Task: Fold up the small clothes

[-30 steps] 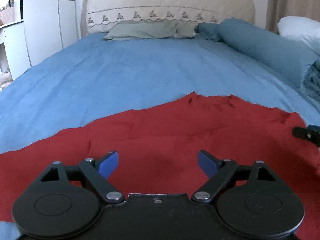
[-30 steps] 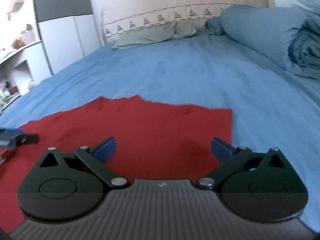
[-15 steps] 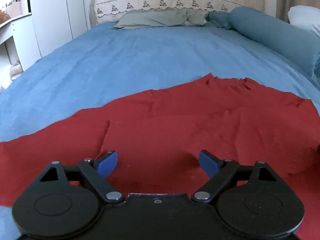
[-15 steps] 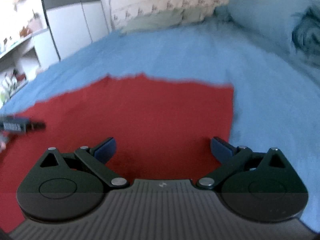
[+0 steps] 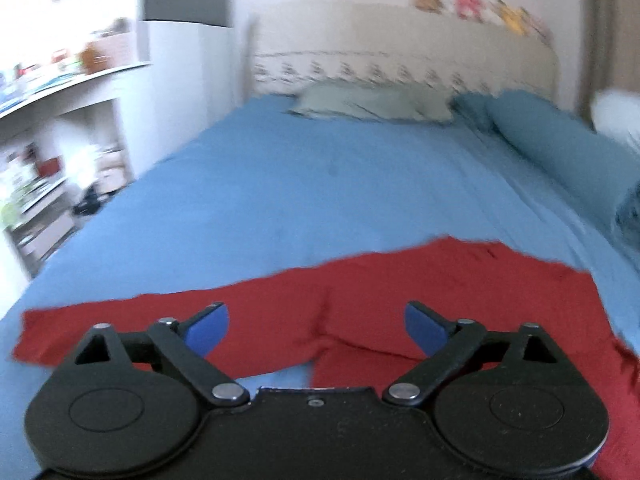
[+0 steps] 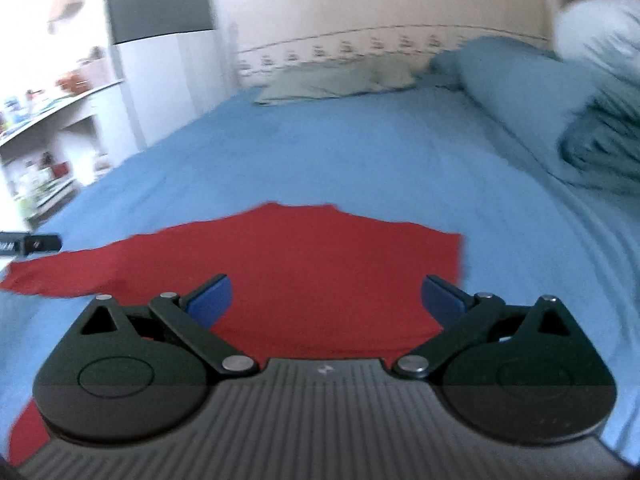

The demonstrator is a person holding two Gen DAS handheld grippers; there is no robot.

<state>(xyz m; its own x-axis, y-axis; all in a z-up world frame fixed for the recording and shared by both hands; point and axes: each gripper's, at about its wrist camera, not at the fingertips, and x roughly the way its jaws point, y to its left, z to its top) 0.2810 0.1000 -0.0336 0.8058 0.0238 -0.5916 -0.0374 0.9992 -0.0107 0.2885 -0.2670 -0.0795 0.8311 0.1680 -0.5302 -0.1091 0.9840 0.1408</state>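
Note:
A red garment [image 5: 400, 292] lies spread flat on the blue bedsheet [image 5: 320, 184], with one long part reaching left. It also shows in the right wrist view [image 6: 320, 264]. My left gripper [image 5: 316, 330] is open and empty, hovering above the garment's near edge. My right gripper [image 6: 326, 300] is open and empty above the garment's right half. The tip of the left gripper [image 6: 30, 243] shows at the left edge of the right wrist view.
Pale green pillows [image 5: 368, 102] and a cream headboard [image 5: 400, 48] are at the far end. A rolled blue duvet [image 6: 540, 96] lies along the right side. White shelves and a cabinet [image 5: 80, 120] stand left of the bed.
Both grippers have pulled back and risen from the garment. More blue sheet shows around it, and both views are blurred by motion. Both grippers stay open.

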